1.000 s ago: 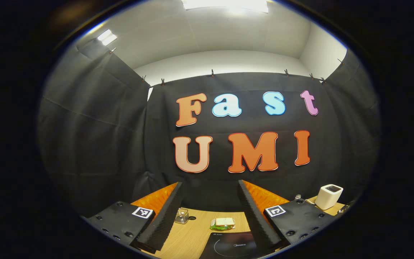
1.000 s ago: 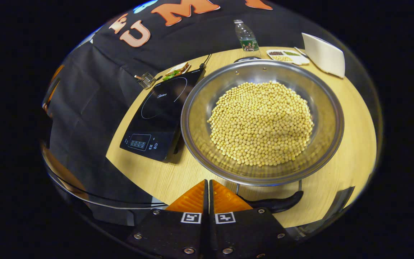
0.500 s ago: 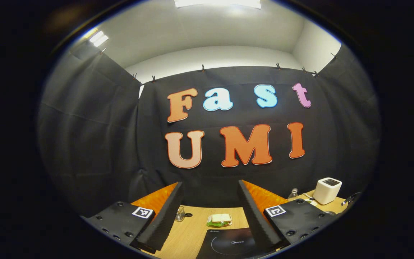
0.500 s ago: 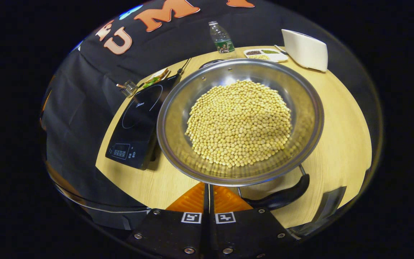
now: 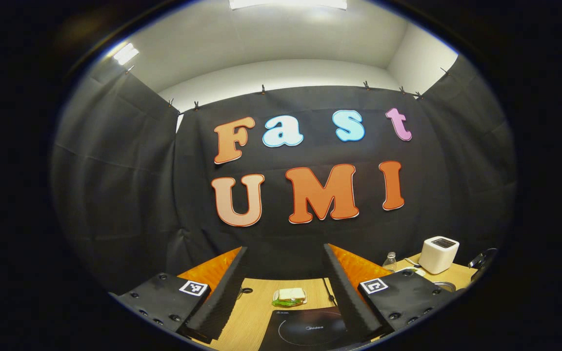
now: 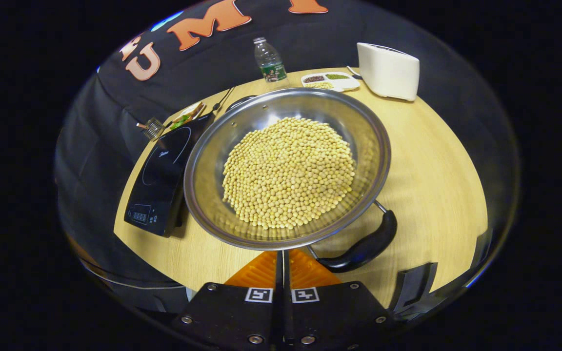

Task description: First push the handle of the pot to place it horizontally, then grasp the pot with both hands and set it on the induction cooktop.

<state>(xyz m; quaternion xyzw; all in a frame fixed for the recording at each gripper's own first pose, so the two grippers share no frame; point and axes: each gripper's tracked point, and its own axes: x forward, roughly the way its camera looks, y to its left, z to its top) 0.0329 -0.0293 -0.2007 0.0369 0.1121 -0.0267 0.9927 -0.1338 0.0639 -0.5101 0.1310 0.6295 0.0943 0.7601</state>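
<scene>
Right gripper view: closed right tongs [image 6: 283, 258] seemingly touch the pot [image 6: 286, 165] handle [image 6: 364, 246]; steady sideways pushing is advised. Left tongs [image 5: 286, 273] are held open.

A small booth, draped in black, around a pale wooden table.

Black cloth [image 5: 115, 185] hangs on three sides, clipped along its top edge, with creases running across it. Above the cloth rises a plain white wall [image 5: 281, 73], lit by a bright ceiling panel [image 5: 288, 4] and a smaller light [image 5: 126, 53] off to the left. The table [image 6: 427, 180] has a light wood grain and a rounded edge.
</scene>
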